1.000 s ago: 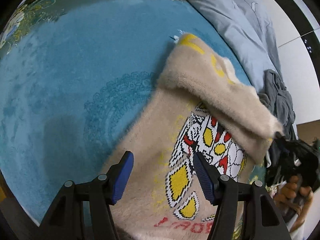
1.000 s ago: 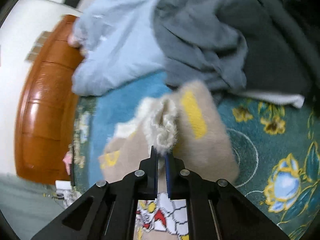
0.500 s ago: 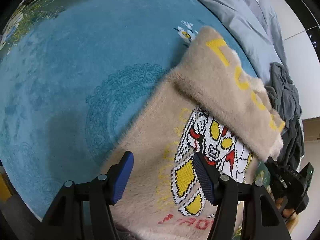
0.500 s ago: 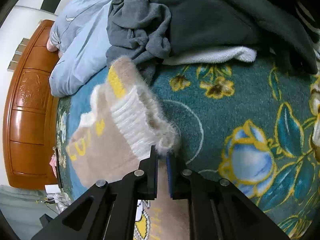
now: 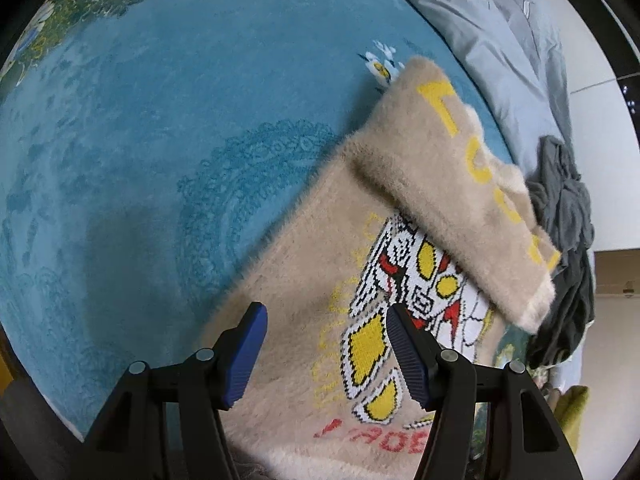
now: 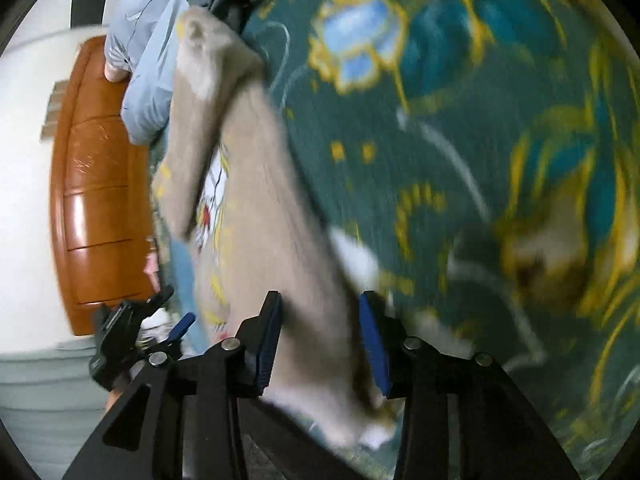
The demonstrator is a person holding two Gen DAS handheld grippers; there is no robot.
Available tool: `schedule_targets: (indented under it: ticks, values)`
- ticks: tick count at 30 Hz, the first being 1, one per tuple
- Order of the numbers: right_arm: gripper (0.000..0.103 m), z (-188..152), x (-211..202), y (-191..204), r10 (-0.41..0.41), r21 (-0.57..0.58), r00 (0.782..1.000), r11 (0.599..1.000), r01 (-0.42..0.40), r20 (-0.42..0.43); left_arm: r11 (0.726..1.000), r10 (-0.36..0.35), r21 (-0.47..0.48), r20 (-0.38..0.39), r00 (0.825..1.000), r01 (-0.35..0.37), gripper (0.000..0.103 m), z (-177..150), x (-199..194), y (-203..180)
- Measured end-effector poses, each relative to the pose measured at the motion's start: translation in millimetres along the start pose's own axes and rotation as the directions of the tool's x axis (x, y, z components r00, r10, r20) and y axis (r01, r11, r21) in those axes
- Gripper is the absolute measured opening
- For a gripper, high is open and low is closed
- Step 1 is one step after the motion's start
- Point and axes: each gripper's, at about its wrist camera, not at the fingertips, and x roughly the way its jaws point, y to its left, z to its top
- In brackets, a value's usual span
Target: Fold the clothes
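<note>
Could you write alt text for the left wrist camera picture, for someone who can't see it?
A fuzzy beige sweater with a cartoon figure lies on a blue patterned blanket, one sleeve folded across its front. The open blue-padded left gripper hovers above it.

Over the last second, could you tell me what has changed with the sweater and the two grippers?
The right gripper let go of the sleeve and now stands open; the sleeve it carried across lies folded over the beige sweater. The right view has swung and blurred. The left gripper remains open above the sweater's lower part, and the grey clothes pile is unmoved.
</note>
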Motion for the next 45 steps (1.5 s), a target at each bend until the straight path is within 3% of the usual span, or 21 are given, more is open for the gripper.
schedule_targets:
  ticks: [2,8,11,12,15,20,27,31,34,37,41,45]
  values:
    - [0.041,-4,7,1,0.047,0.013,0.999,0.999,-0.046,-0.025,1.0,-0.014,-0.023,-0.017,1.0,0.014,0.066,2,-5,8]
    - [0.04,-17,10,21,0.052,-0.077,0.997,0.995,-0.057,-0.064,0.989,-0.054,-0.14,-0.058,0.997,0.045,0.067,5,-21,43]
    - [0.022,-23,11,31,0.051,-0.123,0.995,0.991,-0.061,-0.082,0.983,-0.063,-0.177,-0.077,0.995,0.048,0.067,4,-26,55]
    - [0.01,-21,9,36,0.068,-0.118,0.995,0.99,-0.077,-0.074,0.982,-0.065,-0.185,-0.082,0.995,0.049,0.067,4,-27,58]
    - [0.009,-15,1,52,0.127,-0.119,0.991,0.984,-0.131,-0.046,0.978,-0.067,-0.205,-0.09,0.994,0.047,0.068,4,-28,63]
    - [0.009,13,-10,109,0.277,-0.183,0.96,0.942,-0.28,-0.045,0.97,-0.105,-0.231,-0.099,0.989,0.08,0.069,4,-25,69]
    - [0.009,82,-10,172,0.316,-0.202,0.949,0.929,-0.311,-0.005,0.938,-0.204,-0.29,-0.014,0.979,0.191,0.07,4,-30,78]
    - [0.009,128,-3,192,0.295,-0.148,0.954,0.947,-0.285,0.052,0.894,-0.252,-0.358,0.1,0.963,0.271,0.072,4,-34,88]
    - [0.009,163,9,195,0.26,-0.053,0.958,0.965,-0.255,0.12,0.879,-0.251,-0.391,0.108,0.962,0.273,0.072,6,-29,92]
    - [0.009,190,18,187,0.198,0.035,0.964,0.978,-0.207,0.175,0.881,-0.246,-0.394,0.09,0.965,0.261,0.072,9,-15,88]
    - [0.011,212,40,183,0.098,0.073,0.979,0.991,-0.113,0.178,0.902,-0.224,-0.367,0.053,0.973,0.228,0.072,14,1,75]
    - [0.025,225,48,185,0.061,0.051,0.983,0.996,-0.07,0.173,0.929,-0.189,-0.321,0.01,0.982,0.182,0.072,19,17,60]
